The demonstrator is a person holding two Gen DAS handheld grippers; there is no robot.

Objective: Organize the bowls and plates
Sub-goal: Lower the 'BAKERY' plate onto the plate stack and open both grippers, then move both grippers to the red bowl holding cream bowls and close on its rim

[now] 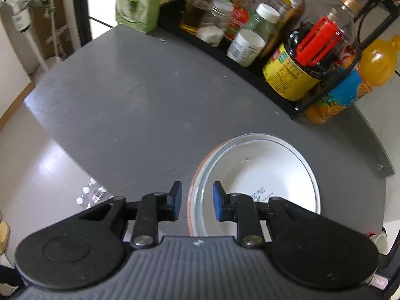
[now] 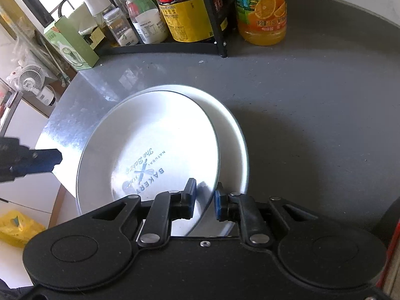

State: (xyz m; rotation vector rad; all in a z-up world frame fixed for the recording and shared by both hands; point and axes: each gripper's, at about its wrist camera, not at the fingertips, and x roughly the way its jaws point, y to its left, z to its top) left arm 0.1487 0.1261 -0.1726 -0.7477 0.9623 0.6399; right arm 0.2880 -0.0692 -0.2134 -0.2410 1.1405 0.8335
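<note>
Right gripper (image 2: 203, 201): jaws nearly pressed together, pinching the near rim of the top plate (image 2: 150, 155) at 6 o'clock in the right wrist view. One pad sits over the inside face and one under the rim, so it reads as an edge grip for lifting or sliding. The plate carries a "BAKERY" print.

The top plate is tilted and offset toward 9 o'clock over a second white plate (image 2: 235, 135), which shows as a crescent from 12 to 4 o'clock. My read is that it's being set down onto the lower one, or peeled off it; I can't tell which. Both sit on the grey table (image 2: 312, 115), near its left edge.

Left gripper (image 1: 194, 201): jaws spread and holding nothing. The near rim of the stack (image 1: 197, 175) lies just ahead in the gap, between the pads, with no contact visible. It's probably standing by to steady or centre the stack. Its blue pads also poke in at 9 o'clock in the right wrist view.

Further out, from 12 to 1 o'clock, a black rack (image 2: 217, 37) holds sauce bottles and jars. An orange juice bottle (image 2: 261, 12) stands just beside it on the table and a green carton (image 2: 71, 45) sits at 11. All of these are well clear of the plates, so there's room to stack.

No bowls are in view.

Risk: the thin rim grip may slip if the plate tips.
</note>
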